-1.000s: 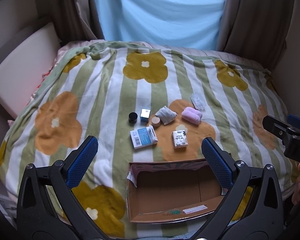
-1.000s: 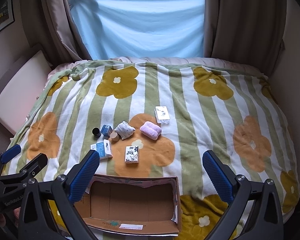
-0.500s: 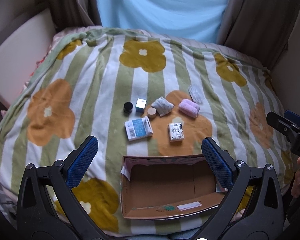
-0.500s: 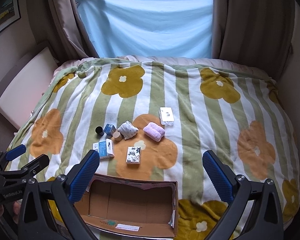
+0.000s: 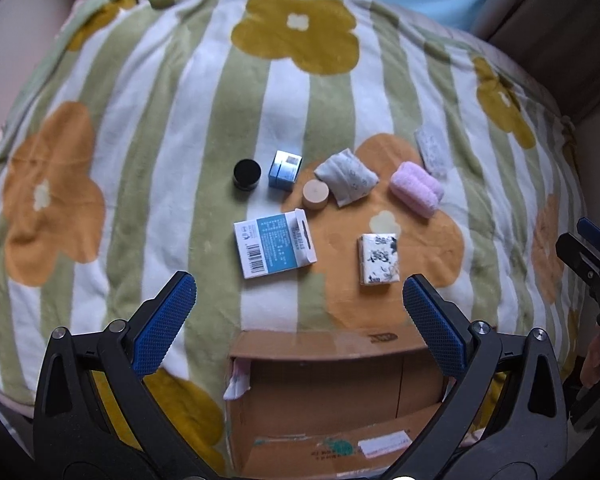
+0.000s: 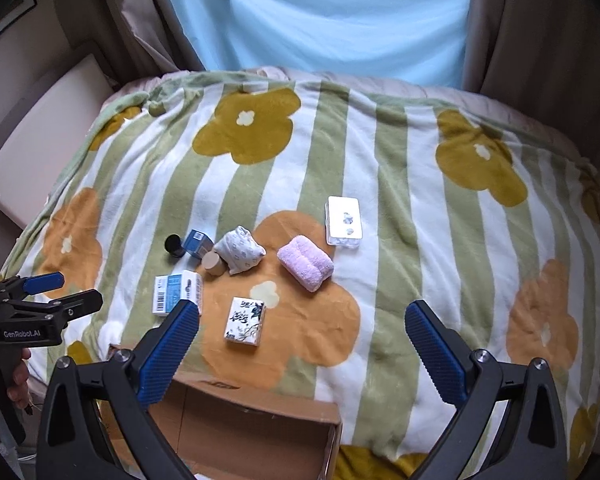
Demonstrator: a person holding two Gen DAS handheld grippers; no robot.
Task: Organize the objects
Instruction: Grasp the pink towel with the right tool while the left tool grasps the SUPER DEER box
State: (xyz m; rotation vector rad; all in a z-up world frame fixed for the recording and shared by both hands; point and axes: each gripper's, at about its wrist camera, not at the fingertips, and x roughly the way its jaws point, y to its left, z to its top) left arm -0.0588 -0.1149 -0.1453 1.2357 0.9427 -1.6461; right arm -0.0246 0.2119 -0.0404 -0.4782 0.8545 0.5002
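Several small items lie on the flowered blanket (image 5: 172, 128): a black jar (image 5: 247, 174), a small blue box (image 5: 285, 169), a tan round lid (image 5: 316, 195), a grey pouch (image 5: 347, 176), a pink towel roll (image 5: 416, 189), a clear packet (image 5: 431, 150), a blue-white carton (image 5: 274, 248) and a black-white patterned box (image 5: 378, 258). An open cardboard box (image 5: 320, 404) sits at the near edge. My left gripper (image 5: 300, 322) hovers open above the cardboard box, holding nothing. My right gripper (image 6: 300, 344) hangs open over the blanket near the patterned box (image 6: 245, 321), also holding nothing.
Curtains (image 6: 540, 28) and a light blue cloth (image 6: 316, 16) stand behind the bed. A cream padded panel (image 6: 40, 136) runs along the left side. The right gripper shows at the right edge of the left wrist view, the left gripper with a hand at the left edge of the right wrist view.
Both grippers have moved forward and lower toward the items, which now appear larger. Both stay open. None of the objects has moved.
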